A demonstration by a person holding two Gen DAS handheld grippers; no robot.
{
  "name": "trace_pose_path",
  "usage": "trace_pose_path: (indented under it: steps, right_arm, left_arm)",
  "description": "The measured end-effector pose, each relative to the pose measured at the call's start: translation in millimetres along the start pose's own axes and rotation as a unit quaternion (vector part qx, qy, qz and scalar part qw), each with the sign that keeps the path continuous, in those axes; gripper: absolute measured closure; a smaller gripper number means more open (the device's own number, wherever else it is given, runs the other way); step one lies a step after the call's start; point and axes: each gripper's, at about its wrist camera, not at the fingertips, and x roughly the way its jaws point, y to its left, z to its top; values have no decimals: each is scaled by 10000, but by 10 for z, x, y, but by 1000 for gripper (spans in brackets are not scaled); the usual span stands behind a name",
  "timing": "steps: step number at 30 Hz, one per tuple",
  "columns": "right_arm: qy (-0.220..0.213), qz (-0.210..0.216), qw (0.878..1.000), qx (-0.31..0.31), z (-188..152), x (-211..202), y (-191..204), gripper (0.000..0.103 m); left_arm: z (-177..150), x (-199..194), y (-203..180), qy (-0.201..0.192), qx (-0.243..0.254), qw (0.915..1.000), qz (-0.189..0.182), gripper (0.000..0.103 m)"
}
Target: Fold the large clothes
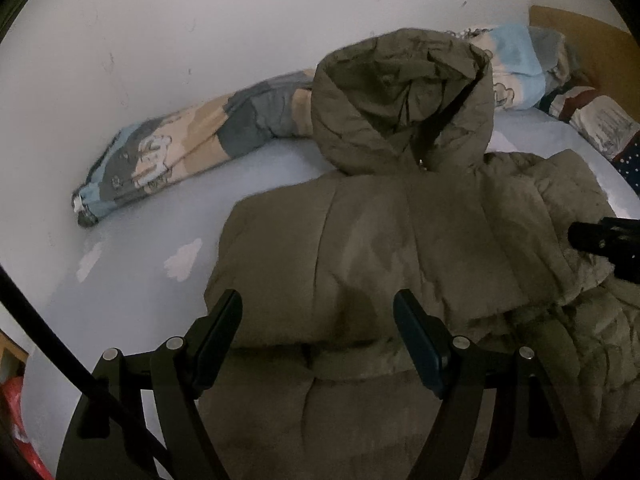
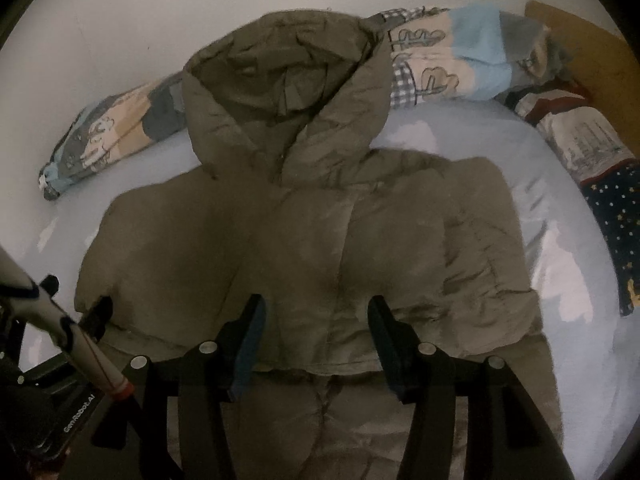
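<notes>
An olive-green puffer jacket (image 1: 380, 248) with a hood (image 1: 404, 100) lies on the light blue bed sheet (image 1: 140, 288), partly folded, hood towards the wall. It also shows in the right wrist view (image 2: 304, 240), hood (image 2: 280, 92) at the top. My left gripper (image 1: 318, 312) is open and empty, hovering over the jacket's body. My right gripper (image 2: 316, 316) is open and empty above the jacket's folded lower edge. The right gripper's tip shows at the right edge of the left wrist view (image 1: 600, 236).
A rolled patterned quilt (image 1: 192, 148) lies along the white wall (image 1: 200, 32) behind the jacket. Patterned pillows (image 2: 592, 160) sit at the right by a wooden headboard (image 2: 580, 36). A red bag (image 1: 16, 420) is at the lower left, off the bed.
</notes>
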Motion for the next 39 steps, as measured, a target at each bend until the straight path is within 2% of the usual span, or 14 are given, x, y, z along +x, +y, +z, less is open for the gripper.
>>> trace_pose_path:
  steps: [6, 11, 18, 20, 24, 25, 29, 33, 34, 35, 39]
  right_arm:
    - [193, -26, 9996, 198, -30, -115, -169, 46]
    - [544, 255, 9967, 546, -173, -160, -360, 46]
    - [963, 219, 9931, 631, -615, -253, -594, 46]
    - [1112, 277, 9910, 694, -739, -249, -637, 46]
    - [1372, 291, 9871, 773, -985, -258, -681, 46]
    - [1401, 286, 9866, 781, -1049, -286, -684, 46]
    - [1123, 477, 9875, 994, -1154, -623, -731, 45]
    - [691, 572, 9906, 1032, -1157, -976, -783, 40]
    - [598, 569, 9910, 1053, -1150, -1049, -800, 39]
    - [523, 572, 9912, 1073, -1125, -1091, -822, 39]
    - [317, 442, 9921, 1127, -1069, -1152, -887, 38]
  left_arm:
    - [-53, -58, 35, 321, -167, 9991, -227, 26]
    - [-301, -56, -5, 883, -340, 9935, -639, 26]
    - [-781, -72, -145, 1547, -201, 9853, -700, 26]
    - [-889, -117, -189, 1651, -230, 9841, -618, 26]
    - [-916, -355, -188, 1529, -238, 9867, -503, 26]
    - [-892, -486, -155, 1396, -289, 9885, -511, 26]
    - [-753, -1159, 20, 558, -423, 9961, -544, 26]
    - [-642, -1609, 265, -159, -577, 9969, -501, 24]
    - [-617, -1633, 334, -319, -680, 9964, -403, 18]
    - [-567, -1574, 378, -357, -743, 9960, -338, 18]
    - [-392, -1217, 406, -191, -865, 9951, -429, 18]
